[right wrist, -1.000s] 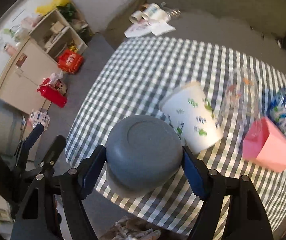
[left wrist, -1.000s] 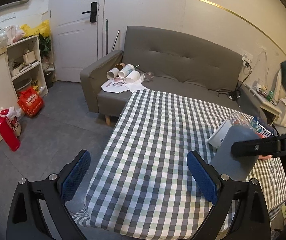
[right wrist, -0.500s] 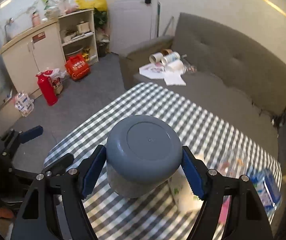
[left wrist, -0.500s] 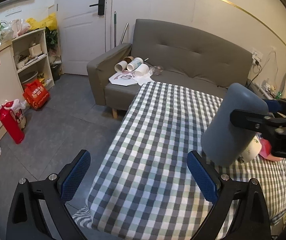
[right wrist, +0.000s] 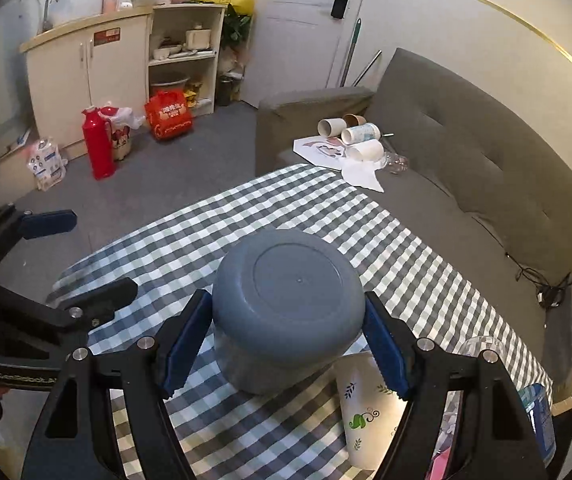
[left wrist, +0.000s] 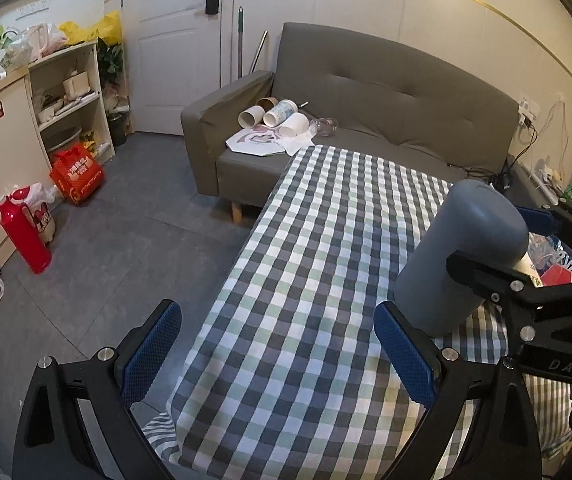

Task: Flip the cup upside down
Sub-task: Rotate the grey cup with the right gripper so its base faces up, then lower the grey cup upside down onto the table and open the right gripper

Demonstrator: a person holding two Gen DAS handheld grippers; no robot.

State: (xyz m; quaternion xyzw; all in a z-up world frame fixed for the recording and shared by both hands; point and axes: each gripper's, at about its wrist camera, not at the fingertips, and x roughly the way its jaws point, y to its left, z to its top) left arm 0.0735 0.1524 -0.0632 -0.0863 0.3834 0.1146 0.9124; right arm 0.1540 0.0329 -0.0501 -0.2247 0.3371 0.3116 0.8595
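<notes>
1. A grey-blue cup is clamped between the blue pads of the right gripper, at the lower centre of the right wrist view; its flat base is turned toward the camera.
2. In the left wrist view the same cup is seen at the right of the frame, tilted, base up and to the right, above the checked tablecloth. Whether its lower rim touches the cloth cannot be told.
3. The left gripper is held wide apart with nothing between its pads, at the bottom of the frame over the near edge of the cloth.
4. A white paper cup with a leaf print is seen at the lower right of the right wrist view, just beside the right pad.
5. A grey sofa with paper cups lying on it is seen at the upper centre of the left wrist view.
</notes>
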